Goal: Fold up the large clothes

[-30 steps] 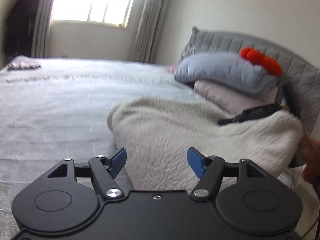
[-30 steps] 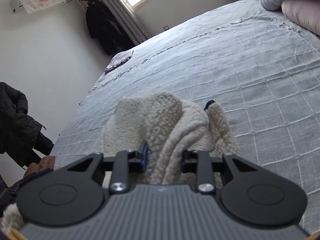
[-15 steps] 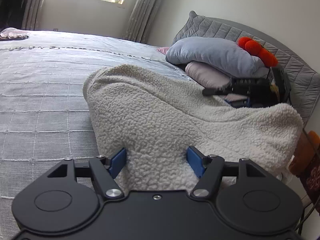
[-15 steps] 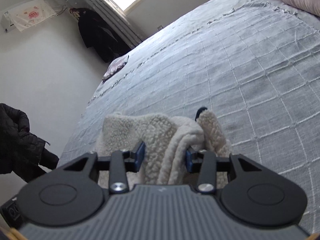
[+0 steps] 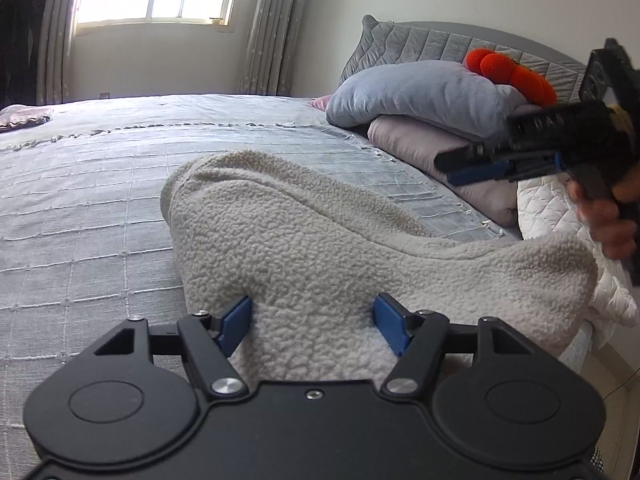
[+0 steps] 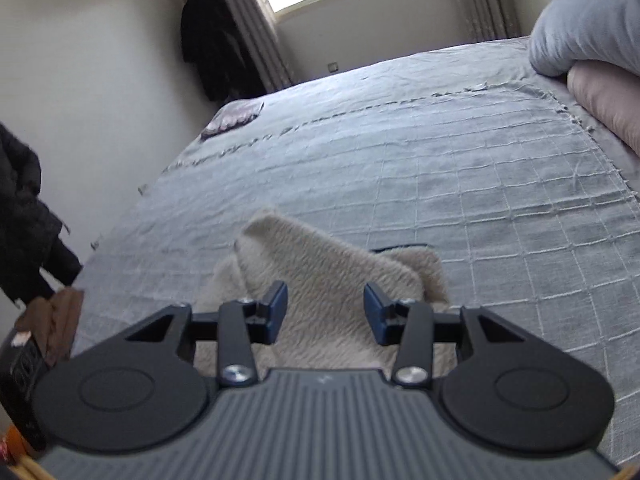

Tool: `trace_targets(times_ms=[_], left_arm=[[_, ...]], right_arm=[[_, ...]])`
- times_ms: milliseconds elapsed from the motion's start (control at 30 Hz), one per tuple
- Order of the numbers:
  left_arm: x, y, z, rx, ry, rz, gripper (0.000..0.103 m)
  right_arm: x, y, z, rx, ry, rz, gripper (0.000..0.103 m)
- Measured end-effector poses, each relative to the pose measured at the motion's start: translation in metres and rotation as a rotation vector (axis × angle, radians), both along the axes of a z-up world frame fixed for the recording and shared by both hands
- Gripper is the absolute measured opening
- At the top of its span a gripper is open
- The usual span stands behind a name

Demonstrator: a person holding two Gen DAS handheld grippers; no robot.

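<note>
A cream fleece garment (image 5: 312, 240) lies in a folded heap on the grey bedspread (image 5: 80, 200) near the bed's front edge. My left gripper (image 5: 314, 322) is open, its blue pads on either side of the fleece's near edge. My right gripper (image 6: 325, 312) is open above the same fleece (image 6: 328, 264), holding nothing. In the left wrist view the right gripper (image 5: 480, 168) shows at the right, raised above the garment's right end.
Grey and pink pillows (image 5: 420, 96) with a red plush toy (image 5: 508, 68) are stacked at the headboard. A small folded cloth (image 6: 234, 118) lies at the bed's far corner. Dark coats (image 6: 212, 40) hang by the window. A white quilt (image 5: 560, 216) hangs at the bed's right edge.
My right gripper has opened, let go of the fleece and lifted away. The fleece has settled flatter on the bed. My left gripper stays open around the near edge.
</note>
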State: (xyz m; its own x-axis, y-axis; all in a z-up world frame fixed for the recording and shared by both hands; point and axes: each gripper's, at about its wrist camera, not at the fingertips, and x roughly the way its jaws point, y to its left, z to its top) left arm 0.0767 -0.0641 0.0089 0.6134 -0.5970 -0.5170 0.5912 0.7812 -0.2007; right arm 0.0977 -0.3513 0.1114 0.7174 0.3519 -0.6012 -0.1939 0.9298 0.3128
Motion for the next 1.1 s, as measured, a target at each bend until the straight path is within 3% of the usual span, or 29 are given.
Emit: trace_targets(times_ms=[100, 233, 367, 467, 500, 533, 600, 667, 767, 933, 1033, 1100], left_arm=[[0.0, 0.003, -0.001, 0.004, 0.008, 0.006, 0.065], [-0.001, 0.009, 0.001, -0.005, 0.015, 0.001, 0.068], [0.001, 0.016, 0.011, -0.025, 0.049, -0.014, 0.068], [0.007, 0.027, 0.014, -0.032, 0.052, 0.044, 0.087], [0.01, 0.03, 0.013, -0.024, 0.054, 0.059, 0.09], [0.015, 0.031, 0.011, -0.012, 0.072, 0.06, 0.09], [0.028, 0.032, 0.004, -0.026, 0.138, 0.049, 0.094], [0.042, 0.035, -0.003, -0.085, 0.23, 0.05, 0.099], [0.059, 0.04, -0.018, -0.188, 0.375, 0.032, 0.101], [0.079, 0.053, -0.062, -0.412, 0.649, 0.018, 0.103], [0.075, 0.055, -0.067, -0.45, 0.643, 0.004, 0.102], [0.07, 0.054, -0.065, -0.452, 0.626, 0.006, 0.101]], right_arm=[[-0.007, 0.023, -0.021, -0.051, 0.028, 0.039, 0.041], [-0.012, 0.029, -0.058, -0.223, 0.027, -0.005, 0.041], [-0.025, 0.011, -0.082, -0.179, -0.035, -0.03, 0.041], [-0.037, 0.003, -0.08, -0.144, -0.061, -0.063, 0.041], [-0.04, 0.003, -0.075, -0.155, -0.071, -0.081, 0.044], [-0.043, 0.001, -0.07, -0.176, -0.077, -0.106, 0.061], [-0.044, -0.002, -0.063, -0.195, -0.083, -0.115, 0.081], [-0.035, -0.008, -0.065, -0.195, -0.012, -0.128, 0.086], [-0.023, -0.032, -0.077, -0.075, 0.101, -0.141, 0.09], [-0.008, -0.072, -0.119, 0.278, 0.315, -0.145, 0.095], [-0.005, -0.084, -0.146, 0.458, 0.386, -0.138, 0.097], [-0.006, -0.084, -0.157, 0.527, 0.379, -0.125, 0.097]])
